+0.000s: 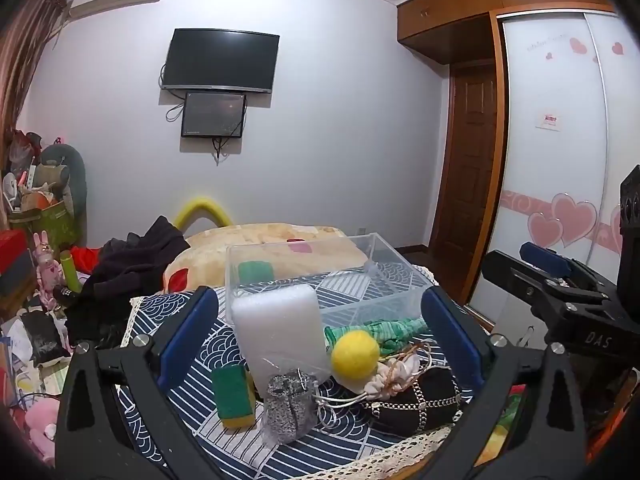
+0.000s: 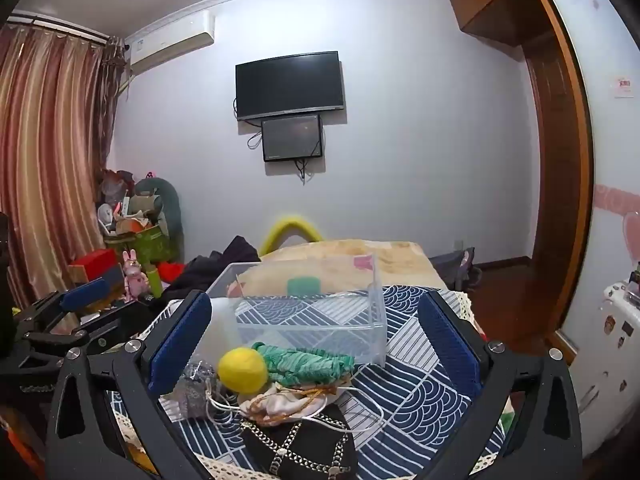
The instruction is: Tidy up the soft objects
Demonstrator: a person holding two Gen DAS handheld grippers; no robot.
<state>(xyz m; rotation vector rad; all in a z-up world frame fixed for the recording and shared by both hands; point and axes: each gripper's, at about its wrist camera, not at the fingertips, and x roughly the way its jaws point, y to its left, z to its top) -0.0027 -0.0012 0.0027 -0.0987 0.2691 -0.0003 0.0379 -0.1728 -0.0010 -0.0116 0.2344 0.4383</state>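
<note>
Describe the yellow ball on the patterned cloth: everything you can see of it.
The yellow ball is round, matte and fuzzy, like felt or wool, plain yellow with no markings. It sits on the blue-and-white cloth in front of the clear plastic box, right of the white foam block. It touches the green knitted fabric and the cream drawstring pouch. Neither tool holds it.

We see the right gripper (image 2: 316, 344) with jaws spread wide above a yellow ball (image 2: 242, 370) touching green cloth (image 2: 308, 364). Behind them stands a clear box (image 2: 378, 316).
</note>
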